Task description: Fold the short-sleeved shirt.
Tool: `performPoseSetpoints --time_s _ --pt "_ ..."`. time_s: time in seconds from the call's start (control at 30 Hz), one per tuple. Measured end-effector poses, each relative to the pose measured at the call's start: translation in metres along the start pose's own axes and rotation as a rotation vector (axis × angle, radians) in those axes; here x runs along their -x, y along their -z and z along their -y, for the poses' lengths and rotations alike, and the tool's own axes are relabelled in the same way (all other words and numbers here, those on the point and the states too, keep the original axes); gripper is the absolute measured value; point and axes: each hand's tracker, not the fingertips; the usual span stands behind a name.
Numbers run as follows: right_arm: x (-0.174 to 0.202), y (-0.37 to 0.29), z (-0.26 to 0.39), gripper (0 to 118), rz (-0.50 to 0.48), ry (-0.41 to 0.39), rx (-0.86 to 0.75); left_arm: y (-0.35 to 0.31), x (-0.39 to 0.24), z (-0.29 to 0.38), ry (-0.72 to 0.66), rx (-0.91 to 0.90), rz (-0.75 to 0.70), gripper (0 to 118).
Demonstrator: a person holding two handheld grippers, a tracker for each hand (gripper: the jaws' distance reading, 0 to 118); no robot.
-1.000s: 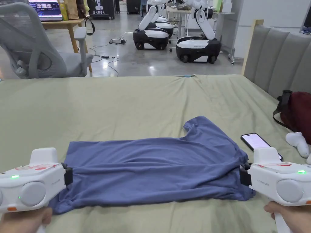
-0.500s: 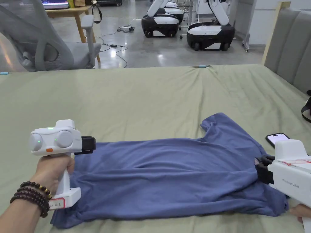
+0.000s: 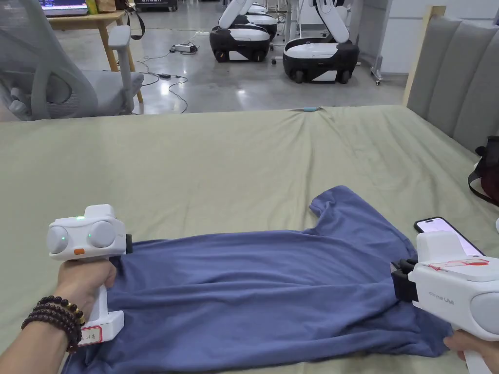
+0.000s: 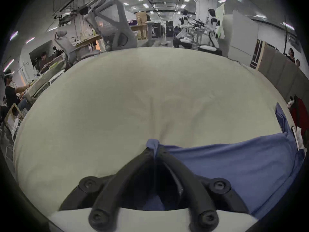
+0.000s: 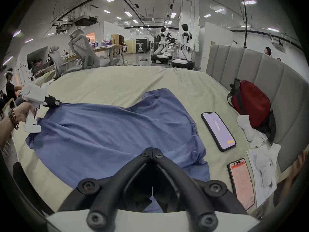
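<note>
Blue soft jersey short-sleeved shirt (image 3: pixel 273 287): light, limp, drapes; grip corners. Left gripper (image 4: pixel 154 150) pinches far hem corner (fabric bunched). Right gripper (image 5: pixel 153 151): jaws closed, pinch unconfirmed.

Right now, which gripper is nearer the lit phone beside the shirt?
Right. The right gripper sits just beside the phone, at the shirt's near end; the left gripper holds the far end.

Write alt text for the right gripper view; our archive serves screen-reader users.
The right gripper, jaws closed together, is at the near edge of a blue shirt spread on a green-sheeted bed, while the left gripper holds the shirt's far end. Two phones and a red bag lie to the right.
</note>
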Motion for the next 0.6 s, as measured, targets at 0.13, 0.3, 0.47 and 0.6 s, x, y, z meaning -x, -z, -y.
performPoseSetpoints --time_s 0.13,0.3,0.47,0.6 --pt "-0.018 0.009 -0.007 0 -0.006 0.039 0.005 -0.020 -0.001 -0.002 -0.010 -0.028 0.040 1" --pt "-0.060 0.062 -0.046 78 0.014 0.123 0.045 -0.043 -0.004 0.000 0.015 -0.069 0.049 1" --pt "-0.091 0.129 -0.073 93 0.050 0.175 0.147 -0.044 -0.004 0.007 0.000 -0.072 0.061 1" --pt "-0.081 0.133 -0.081 94 0.042 0.181 0.249 -0.040 -0.003 0.009 0.005 -0.063 0.054 1"
